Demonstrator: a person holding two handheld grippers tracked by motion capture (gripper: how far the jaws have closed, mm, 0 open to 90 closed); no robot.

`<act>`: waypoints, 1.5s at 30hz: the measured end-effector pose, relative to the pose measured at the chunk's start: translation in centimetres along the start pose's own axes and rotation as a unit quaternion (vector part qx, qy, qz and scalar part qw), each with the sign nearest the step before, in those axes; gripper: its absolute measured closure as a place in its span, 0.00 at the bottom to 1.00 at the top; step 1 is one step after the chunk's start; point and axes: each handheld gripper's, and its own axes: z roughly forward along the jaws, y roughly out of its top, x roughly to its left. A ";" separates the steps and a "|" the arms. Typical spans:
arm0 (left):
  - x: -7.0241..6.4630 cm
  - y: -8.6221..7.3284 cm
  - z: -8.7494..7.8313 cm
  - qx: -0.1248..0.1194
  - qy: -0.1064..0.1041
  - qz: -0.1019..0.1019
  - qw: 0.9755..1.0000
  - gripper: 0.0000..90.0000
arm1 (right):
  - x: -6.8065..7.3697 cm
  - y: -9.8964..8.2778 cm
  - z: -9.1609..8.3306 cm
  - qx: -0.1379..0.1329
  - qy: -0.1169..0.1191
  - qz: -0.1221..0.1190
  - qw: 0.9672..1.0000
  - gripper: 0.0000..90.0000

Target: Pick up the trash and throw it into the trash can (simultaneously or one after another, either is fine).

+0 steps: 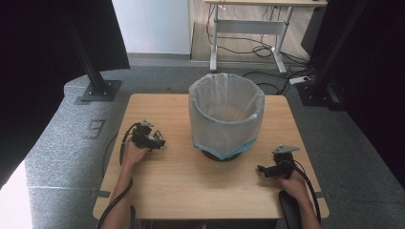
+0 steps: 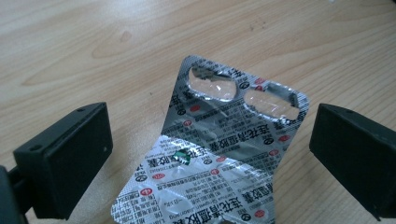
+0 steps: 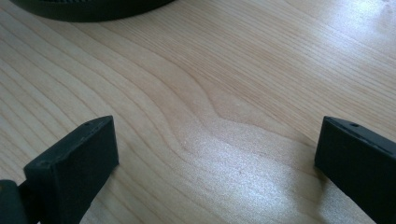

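Note:
A crumpled silver blister pack (image 2: 219, 154) with red and black print lies on the wooden table (image 1: 191, 181), two of its pockets torn open. My left gripper (image 2: 212, 135) is open, one jaw on each side of the pack, neither touching it. In the high view the left gripper (image 1: 160, 142) sits low over the table's left half, pointing right. A bin (image 1: 226, 114) lined with a translucent white bag stands at the table's middle back. My right gripper (image 1: 261, 169) is open near the front right, pointing left over bare wood (image 3: 215, 116).
The bin's black base (image 3: 84, 9) shows at the top of the right gripper view. Cables trail from both grippers off the table's front edge. Black frame posts (image 1: 93, 67) stand on the grey floor behind the table, and a desk (image 1: 248, 24) is farther back.

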 end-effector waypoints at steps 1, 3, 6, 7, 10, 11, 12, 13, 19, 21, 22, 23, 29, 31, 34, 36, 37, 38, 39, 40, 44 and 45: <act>0.0 -0.1 0.1 0.004 0.001 0.000 1.000 0.00 | 0.0 0.0 0.0 0.000 0.000 0.000 1.000 0.00; 0.0 -0.2 0.2 0.002 0.005 0.001 1.000 0.00 | 0.0 0.0 0.0 0.000 0.000 0.000 1.000 0.00; -0.1 -0.2 0.2 0.006 0.014 0.003 1.000 0.00 | 0.0 0.0 0.0 0.000 0.000 0.000 1.000 0.00; -0.1 -0.3 0.2 0.008 0.019 0.009 1.000 0.00 | 0.0 0.0 0.0 0.000 0.000 0.000 1.000 0.00; -0.1 -0.4 0.2 0.003 0.018 0.011 1.000 0.00 | 0.0 0.0 0.0 0.000 0.000 0.000 1.000 0.00; -0.1 -0.5 0.2 0.001 0.018 0.010 1.000 0.00 | 0.0 0.0 0.0 0.000 0.000 -0.001 1.000 0.00; -0.2 -0.6 0.2 -0.002 0.018 0.010 1.000 0.00 | 0.0 0.0 0.0 0.000 0.000 0.000 1.000 0.00; -0.2 -0.7 0.1 -0.005 0.017 0.012 1.000 0.00 | 0.0 0.0 0.0 0.000 0.000 -0.001 1.000 0.00; -0.5 -0.9 -0.5 -0.018 0.005 0.024 1.000 0.24 | 0.0 0.0 0.0 0.000 0.000 -0.001 1.000 0.00; -0.5 -0.9 -0.6 -0.019 0.006 0.023 1.000 0.25 | 0.0 0.0 0.0 0.000 0.000 -0.001 1.000 0.00; -0.5 -0.9 -0.6 -0.020 0.007 0.022 1.000 0.26 | 0.0 0.0 0.0 0.000 0.000 -0.001 1.000 0.00; -0.5 -0.9 -0.6 -0.020 0.008 0.021 1.000 0.26 | 0.0 0.0 0.0 0.000 0.000 -0.001 1.000 0.00; -0.8 -0.8 -0.8 -0.013 0.014 0.016 1.000 0.32 | 0.0 0.0 0.0 0.000 0.000 -0.001 1.000 0.00; -0.9 -0.7 -0.8 -0.011 0.015 0.014 1.000 0.33 | 0.0 0.0 0.0 0.000 0.000 -0.001 1.000 0.00; -0.9 -0.7 -0.9 -0.009 0.015 0.014 1.000 0.35 | 0.0 0.0 0.0 0.000 0.001 -0.001 1.000 0.00; -0.9 -0.7 -0.9 -0.011 0.014 0.010 1.000 0.36 | 0.0 0.0 0.0 0.000 0.001 -0.001 1.000 0.00; -0.9 -0.8 -0.9 -0.012 0.012 0.007 1.000 0.36 | 0.0 0.0 0.0 0.000 0.001 -0.001 1.000 0.00; -0.8 -0.8 -1.0 -0.013 0.010 0.005 1.000 0.36 | 0.0 0.0 0.0 0.000 0.000 -0.001 1.000 0.00; -0.8 -0.8 -1.0 -0.014 0.008 0.003 1.000 0.37 | 0.0 0.0 0.0 0.000 0.001 -0.001 1.000 0.00; -0.8 -0.8 -1.0 -0.015 0.007 0.001 1.000 0.37 | 0.0 0.0 0.0 0.000 0.001 -0.001 1.000 0.00; -0.7 -0.7 -1.0 -0.010 0.006 0.000 1.000 0.37 | 0.0 0.0 0.0 0.000 0.001 -0.001 1.000 0.00; -0.7 -0.6 -1.0 -0.009 0.008 0.001 1.000 0.37 | 0.0 0.0 0.0 0.000 0.001 -0.001 1.000 0.00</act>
